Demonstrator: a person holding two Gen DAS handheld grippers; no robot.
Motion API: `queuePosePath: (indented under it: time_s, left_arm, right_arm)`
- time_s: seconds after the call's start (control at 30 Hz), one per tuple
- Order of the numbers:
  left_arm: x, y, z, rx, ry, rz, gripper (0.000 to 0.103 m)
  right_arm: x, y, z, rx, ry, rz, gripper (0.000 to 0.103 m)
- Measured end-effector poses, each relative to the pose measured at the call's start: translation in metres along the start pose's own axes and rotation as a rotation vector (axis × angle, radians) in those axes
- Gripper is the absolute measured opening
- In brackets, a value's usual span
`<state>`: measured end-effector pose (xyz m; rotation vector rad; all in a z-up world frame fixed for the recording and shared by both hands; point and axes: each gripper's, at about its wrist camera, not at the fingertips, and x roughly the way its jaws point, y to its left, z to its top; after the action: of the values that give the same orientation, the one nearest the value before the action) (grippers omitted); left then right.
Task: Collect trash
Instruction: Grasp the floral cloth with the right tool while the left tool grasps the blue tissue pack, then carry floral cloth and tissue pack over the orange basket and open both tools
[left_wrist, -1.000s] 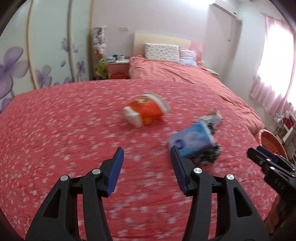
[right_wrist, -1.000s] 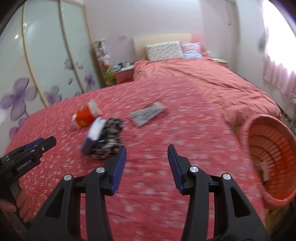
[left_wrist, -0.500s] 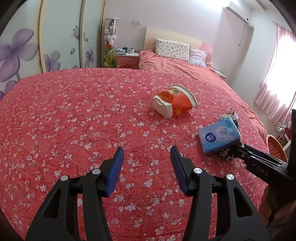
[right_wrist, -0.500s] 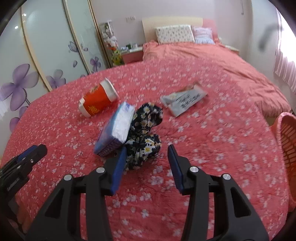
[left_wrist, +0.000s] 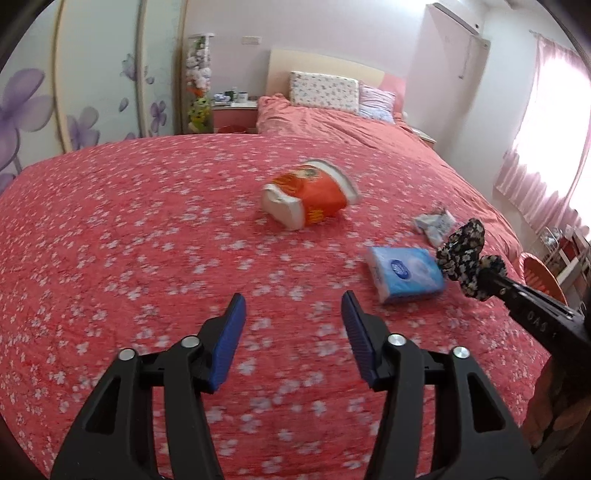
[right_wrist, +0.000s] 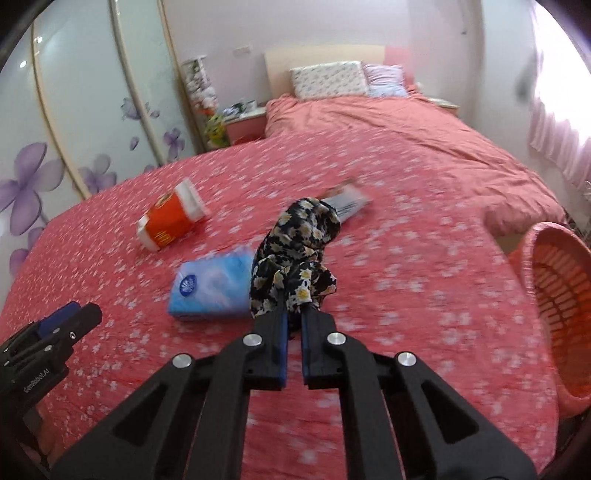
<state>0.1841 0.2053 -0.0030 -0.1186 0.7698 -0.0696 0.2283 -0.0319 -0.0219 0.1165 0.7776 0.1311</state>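
My right tongs (right_wrist: 291, 314) are just clamping shut on the floral cloth (right_wrist: 295, 254); left tongs (left_wrist: 291, 328) are hanging open, widening, empty. Cup (left_wrist: 310, 195), tissue pack (left_wrist: 404, 273), wrapper (left_wrist: 432, 225) still waiting on the bed (left_wrist: 129, 240), basket (right_wrist: 554, 280) beside it.

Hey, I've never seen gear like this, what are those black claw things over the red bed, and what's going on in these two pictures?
They are hand-held grippers, one in each of a person's hands, each with a camera looking along its two blue-padded fingers. One picture is from the left gripper, the other from the right gripper.

On the red flowered bedspread lie an orange paper cup on its side, a blue tissue pack and a grey printed wrapper. An orange basket stands beside the bed.

The right gripper's jaws have just closed on a black flowered cloth, pinching it. The left gripper is open and holds nothing; its jaws have just opened wider.
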Motion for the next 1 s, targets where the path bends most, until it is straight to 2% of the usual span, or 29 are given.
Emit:
queuePosePath:
  time_s: [0.13,0.2,0.33,0.4,0.5,0.77,0.8,0.87,0.9,1.0]
  left_arm:
    - [0.006,-0.022,0.005,0.035,0.002,-0.036,0.066]
    - [0.012,-0.034,0.009,0.049,0.007,-0.058,0.074]
    - [0.031,-0.056,0.015,0.048,0.040,-0.073,0.079]
    - [0.038,-0.067,0.016,0.049,0.052,-0.068,0.084]
    - [0.048,-0.085,0.016,0.073,0.063,-0.041,0.086]
    - [0.073,-0.104,0.013,0.096,0.132,0.039,0.086]
    - [0.075,-0.103,0.013,0.090,0.138,0.041,0.082]
    - [0.073,-0.103,0.012,0.087,0.127,0.045,0.075]
    - [0.070,-0.102,0.013,0.081,0.122,0.016,0.075]
    - [0.061,-0.104,0.011,0.102,0.087,0.013,0.074]
  right_arm:
    - [-0.014,-0.025,-0.002,0.033,-0.021,-0.023,0.006]
    - [-0.018,-0.033,-0.002,0.048,-0.025,-0.028,0.006]
    - [-0.024,-0.050,-0.009,0.073,-0.030,-0.036,0.006]
    - [-0.026,-0.057,-0.011,0.085,-0.028,-0.038,0.006]
    - [-0.028,-0.067,-0.014,0.099,-0.024,-0.041,0.006]
    - [-0.032,-0.084,-0.019,0.120,-0.027,-0.039,0.006]
    - [-0.033,-0.086,-0.020,0.123,-0.028,-0.040,0.006]
    - [-0.036,-0.091,-0.021,0.129,-0.030,-0.044,0.006]
    - [-0.036,-0.093,-0.022,0.131,-0.032,-0.045,0.006]
    - [-0.042,-0.098,-0.025,0.140,-0.041,-0.052,0.006]
